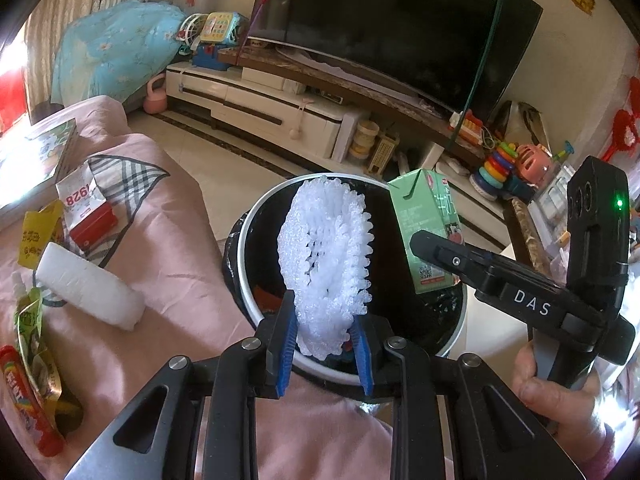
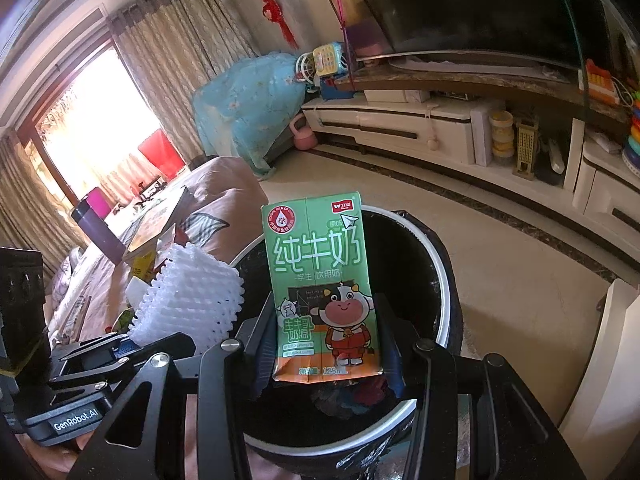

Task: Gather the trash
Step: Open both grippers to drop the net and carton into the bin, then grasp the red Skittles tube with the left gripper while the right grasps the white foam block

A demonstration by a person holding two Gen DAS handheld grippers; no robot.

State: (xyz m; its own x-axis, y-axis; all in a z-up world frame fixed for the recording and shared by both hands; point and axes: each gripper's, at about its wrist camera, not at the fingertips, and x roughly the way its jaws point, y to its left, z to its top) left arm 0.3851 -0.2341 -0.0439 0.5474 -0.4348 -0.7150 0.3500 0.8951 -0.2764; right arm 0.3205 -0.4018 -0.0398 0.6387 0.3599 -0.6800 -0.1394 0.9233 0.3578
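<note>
My left gripper (image 1: 326, 354) is shut on a white foam fruit net (image 1: 326, 264) and holds it over the round black bin with a white rim (image 1: 244, 256). My right gripper (image 2: 326, 350) is shut on a green milk carton (image 2: 324, 288) and holds it upright over the same bin (image 2: 440, 280), which holds some dark trash. The carton (image 1: 426, 236) and right gripper (image 1: 438, 250) show at the right in the left wrist view. The foam net (image 2: 192, 296) and left gripper (image 2: 124, 346) show at the left in the right wrist view.
On the pink sofa cover (image 1: 160, 280) at the left lie a white foam block (image 1: 90, 290), a red and white packet (image 1: 86, 212), yellow and green wrappers (image 1: 34, 320), a red tube (image 1: 28, 400) and a book (image 1: 36, 156). A TV stand (image 1: 280, 108) with toys lies beyond.
</note>
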